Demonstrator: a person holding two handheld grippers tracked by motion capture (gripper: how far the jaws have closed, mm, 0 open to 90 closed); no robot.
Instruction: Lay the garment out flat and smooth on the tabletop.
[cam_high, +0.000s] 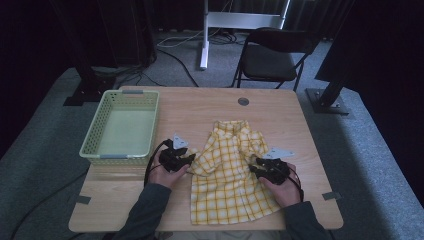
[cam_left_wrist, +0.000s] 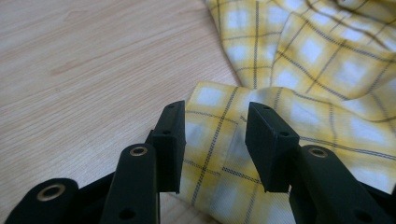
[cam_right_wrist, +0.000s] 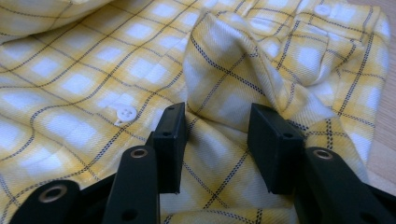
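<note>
Scanning from the left edge, I am seeing the pale green perforated plastic basket (cam_high: 120, 127) sitting empty on the light wooden surface (cam_high: 200, 107), probably waiting to take the garment once it is folded.

Just beside its near right corner, I am holding the left hand-held gripper (cam_high: 186, 161) low over the wood, and its jaws are standing apart with nothing pinched. In the left gripper view the left hand-held gripper (cam_left_wrist: 215, 142) is straddling the cuffed end of the left short sleeve (cam_left_wrist: 219, 135), which is lying flat under it; I judge I am lining up on that sleeve so it can be lifted and turned inward.

Between my two hands, the yellow-and-white checked short-sleeved shirt (cam_high: 227, 175) is lying spread on the surface, collar away from me and hem near the front edge, well apart from the basket.

On the right, the right hand-held gripper (cam_high: 256, 169) is resting over the shirt's right sleeve area. In the right gripper view the right hand-held gripper (cam_right_wrist: 217, 140) is also released, its jaws standing either side of a raised ridge of cloth (cam_right_wrist: 233, 79), near a small white button (cam_right_wrist: 124, 112). I am reading that ridge as the easiest purchase for a pinch on this side.
</note>
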